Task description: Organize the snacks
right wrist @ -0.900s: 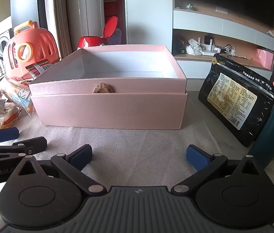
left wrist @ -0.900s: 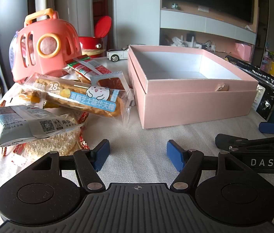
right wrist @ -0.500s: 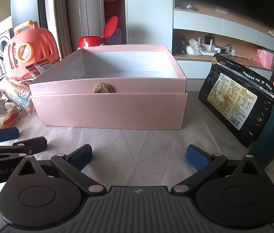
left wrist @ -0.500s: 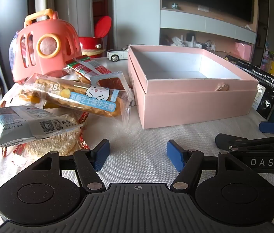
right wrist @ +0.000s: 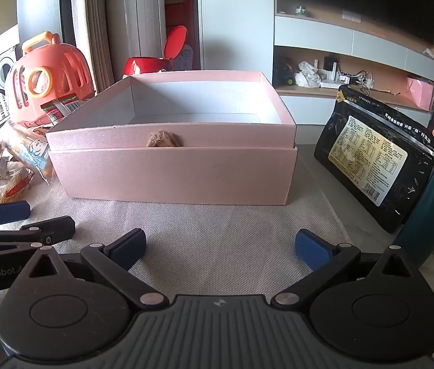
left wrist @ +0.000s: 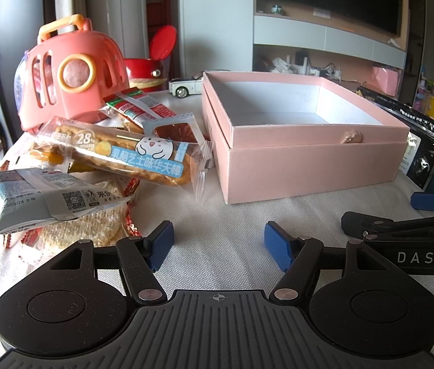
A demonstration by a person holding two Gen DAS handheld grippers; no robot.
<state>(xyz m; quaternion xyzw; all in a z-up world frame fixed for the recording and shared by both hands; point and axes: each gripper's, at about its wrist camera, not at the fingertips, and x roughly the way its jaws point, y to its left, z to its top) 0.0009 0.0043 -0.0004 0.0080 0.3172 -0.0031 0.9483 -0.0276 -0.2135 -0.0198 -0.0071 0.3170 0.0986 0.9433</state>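
Left of the pink box, only the left view shows the toy car; both grippers' fingers spread, empty.

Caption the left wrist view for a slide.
Open left tool above the cloth, snack packets piled left of the empty pink box.

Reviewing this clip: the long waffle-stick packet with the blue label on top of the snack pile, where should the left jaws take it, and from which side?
Probably across the middle of the waffle-stick packet, closing over its narrow width from above and the near side. It lies long and slim on top of the snack pile, tilted, with its crimped end toward the pink box. The open left gripper already faces it.
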